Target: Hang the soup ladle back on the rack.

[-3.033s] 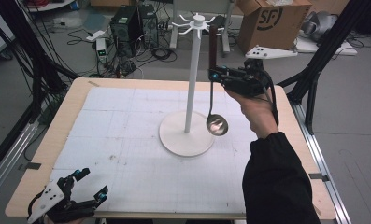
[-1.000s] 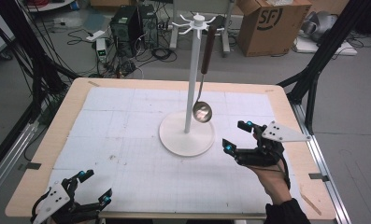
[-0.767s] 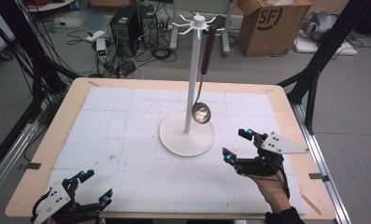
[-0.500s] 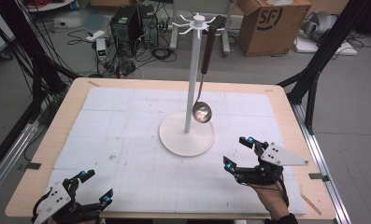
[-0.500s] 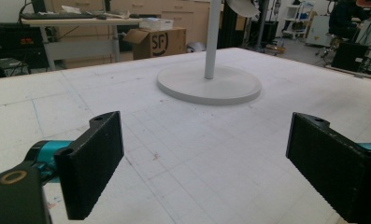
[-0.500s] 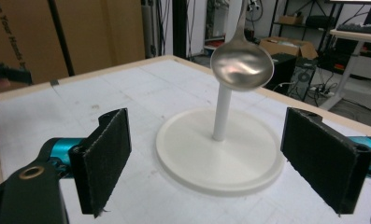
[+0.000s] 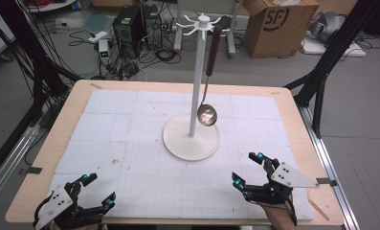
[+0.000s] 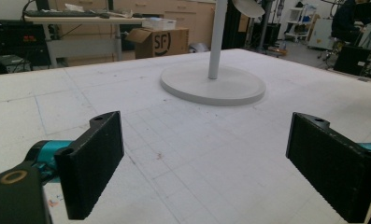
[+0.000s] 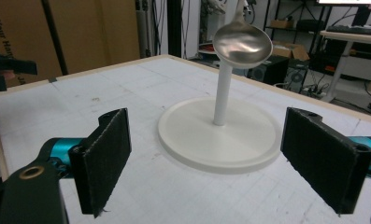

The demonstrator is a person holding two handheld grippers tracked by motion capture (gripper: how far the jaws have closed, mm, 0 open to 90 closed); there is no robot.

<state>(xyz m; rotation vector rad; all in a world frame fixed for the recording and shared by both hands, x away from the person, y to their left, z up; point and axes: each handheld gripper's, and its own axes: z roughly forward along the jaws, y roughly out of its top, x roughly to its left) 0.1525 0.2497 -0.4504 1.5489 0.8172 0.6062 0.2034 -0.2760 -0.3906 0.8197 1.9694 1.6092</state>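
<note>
Now that our right gripper [image 7: 250, 169] has withdrawn to five o'clock, jaws spread and empty like the left gripper [image 7: 97, 190], we log the ladle [image 7: 207, 115] hung on the stand [image 7: 192, 142], job apparently done.

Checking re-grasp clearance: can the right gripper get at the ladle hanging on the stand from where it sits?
Probably yes. The right gripper is open and empty, and only bare mat lies between it and the ladle, which hangs free beside the stand's pole.

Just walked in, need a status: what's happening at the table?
A person holds a pair of tongs in each hand, both open and empty, low near the table's front edge. The right tongs and left tongs touch nothing. The silver metal ladle with a dark handle hangs from a hook of the white round-based stand mid-table. From how things lie, the hanging looks done.
</note>
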